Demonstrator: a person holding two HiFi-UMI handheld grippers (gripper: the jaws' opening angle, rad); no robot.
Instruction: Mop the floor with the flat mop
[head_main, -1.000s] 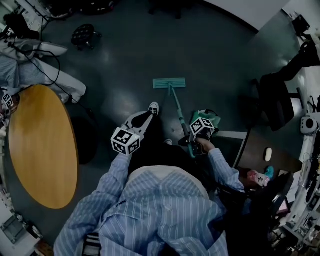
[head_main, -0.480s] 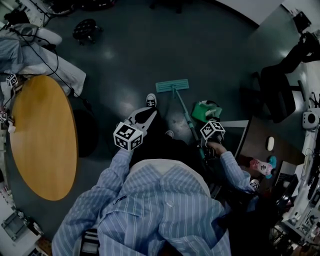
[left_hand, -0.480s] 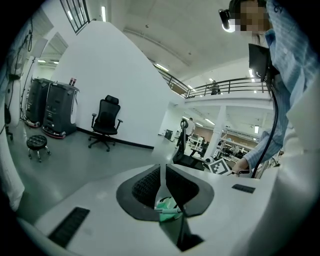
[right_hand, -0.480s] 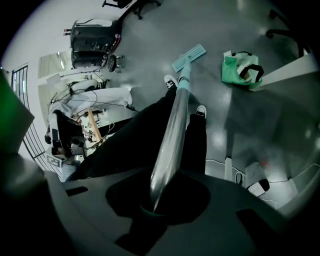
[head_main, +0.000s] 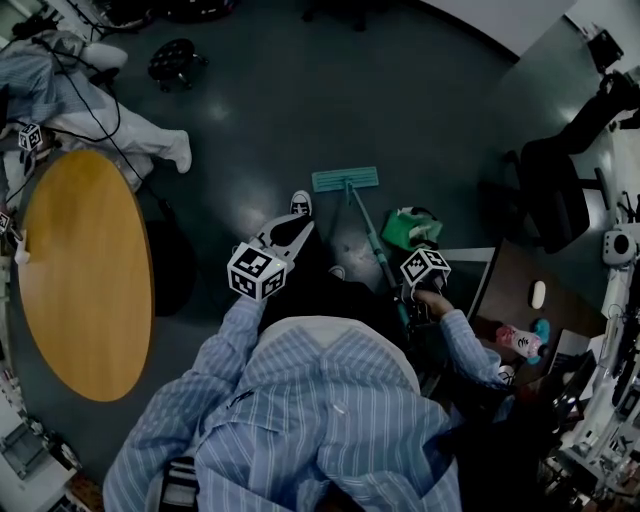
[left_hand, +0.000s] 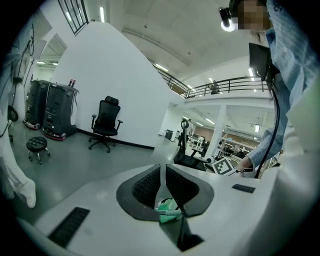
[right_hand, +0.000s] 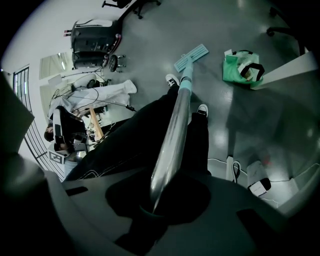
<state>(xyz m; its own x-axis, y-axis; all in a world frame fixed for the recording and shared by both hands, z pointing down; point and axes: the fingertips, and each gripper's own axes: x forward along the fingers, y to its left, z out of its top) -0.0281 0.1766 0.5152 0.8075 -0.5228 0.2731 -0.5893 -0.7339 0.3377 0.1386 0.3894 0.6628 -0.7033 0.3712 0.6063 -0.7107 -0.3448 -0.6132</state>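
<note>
Teal flat mop (head_main: 345, 179) lies on the floor (head_main: 250, 100) ahead of the right claw (right_hand: 155, 202), which is clamped on its metal handle (right_hand: 172, 130). Left claw (left_hand: 163, 182) is closed on nothing.

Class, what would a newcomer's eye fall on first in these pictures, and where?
The teal mop head lies flat on the dark floor near the person's shoe, its pole running back into the right claw, shut on it. At left, the round wooden table stands out orange; a green bag sits right of the pole.
</note>
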